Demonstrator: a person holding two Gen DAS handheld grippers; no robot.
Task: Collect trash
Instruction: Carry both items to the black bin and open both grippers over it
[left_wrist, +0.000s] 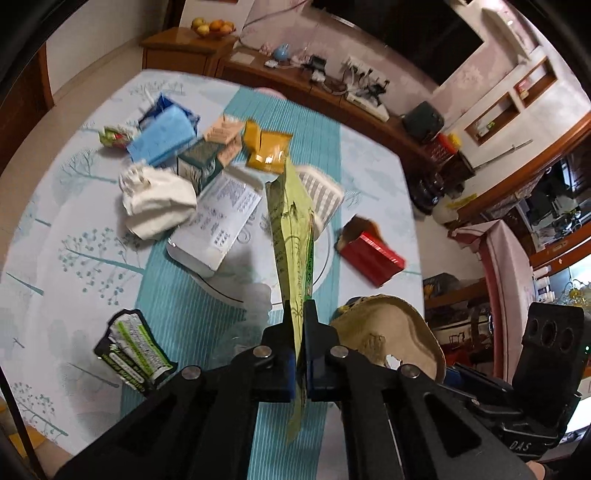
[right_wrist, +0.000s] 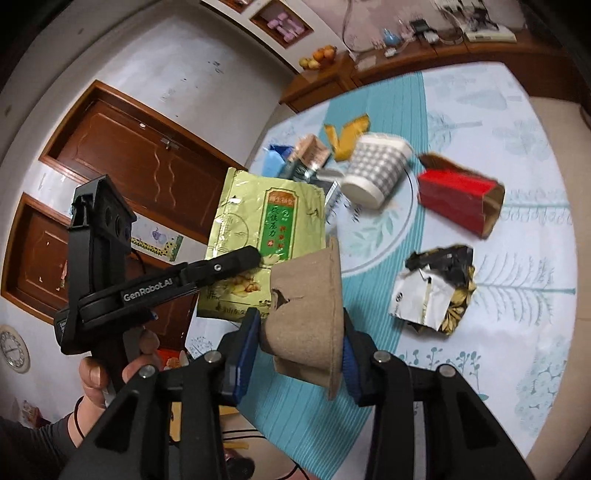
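Observation:
My left gripper (left_wrist: 300, 310) is shut on a flat green foil packet (left_wrist: 291, 236), held edge-on above the table; the packet's printed face shows in the right wrist view (right_wrist: 266, 236). My right gripper (right_wrist: 301, 325) is shut on a brown pulp paper bowl (right_wrist: 306, 314), tilted on its side, also in the left wrist view (left_wrist: 391, 332). The packet sits just left of the bowl's mouth. Trash lies on the table: a red box (left_wrist: 371, 253), a yellow packet (left_wrist: 267, 149), a checked paper cup (right_wrist: 376, 170), a crumpled black-and-white wrapper (right_wrist: 436, 291).
A white plate (left_wrist: 325, 266) sits on the teal runner (left_wrist: 192, 295) under a white box (left_wrist: 218, 218). A blue box (left_wrist: 162, 136), crumpled white paper (left_wrist: 155, 203) and a black-green wrapper (left_wrist: 135, 349) lie left. A wooden sideboard (left_wrist: 332, 92) stands behind the table.

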